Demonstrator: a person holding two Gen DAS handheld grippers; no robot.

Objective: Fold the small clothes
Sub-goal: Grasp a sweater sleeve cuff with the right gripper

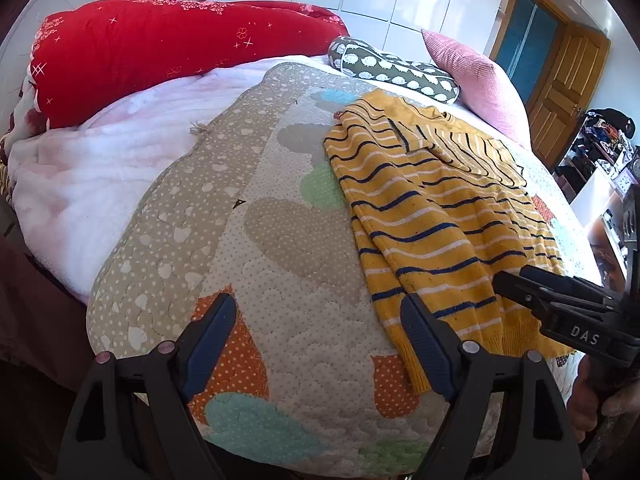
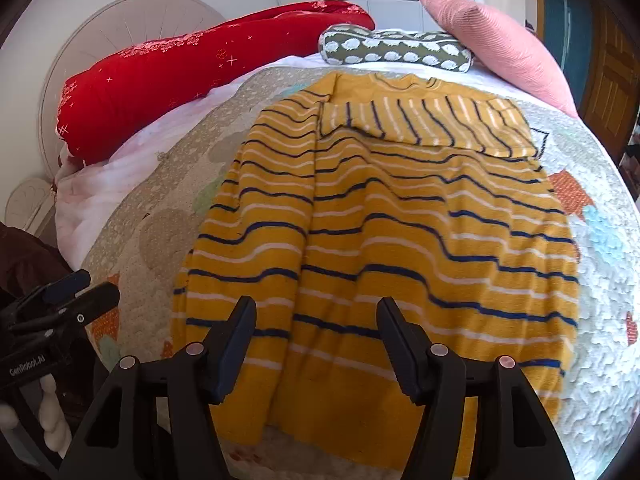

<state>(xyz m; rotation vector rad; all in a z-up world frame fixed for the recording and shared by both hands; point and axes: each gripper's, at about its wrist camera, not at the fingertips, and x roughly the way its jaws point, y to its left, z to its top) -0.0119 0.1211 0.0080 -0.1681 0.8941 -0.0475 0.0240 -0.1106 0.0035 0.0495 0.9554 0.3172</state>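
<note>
A small yellow sweater point(image 2: 380, 216) with blue and white stripes lies flat on the quilted bed cover point(image 2: 600, 280). Both sleeves are folded across it: one along its left side, one across the chest near the collar. My right gripper point(image 2: 316, 316) is open and empty, just above the sweater's hem. My left gripper point(image 1: 318, 312) is open and empty over the quilt point(image 1: 260, 240), left of the sweater point(image 1: 436, 208). The right gripper point(image 1: 568, 304) also shows at the right edge of the left wrist view, and the left gripper point(image 2: 68, 300) at the left edge of the right wrist view.
A red duvet point(image 1: 160, 52) and a pink blanket point(image 1: 100, 168) lie at the left. A patterned bolster point(image 2: 396, 50) and a pink pillow point(image 2: 500, 40) sit beyond the sweater. A white headboard point(image 2: 120, 24) stands behind. A wooden door point(image 1: 568, 76) and cluttered shelves point(image 1: 600, 148) are at the right.
</note>
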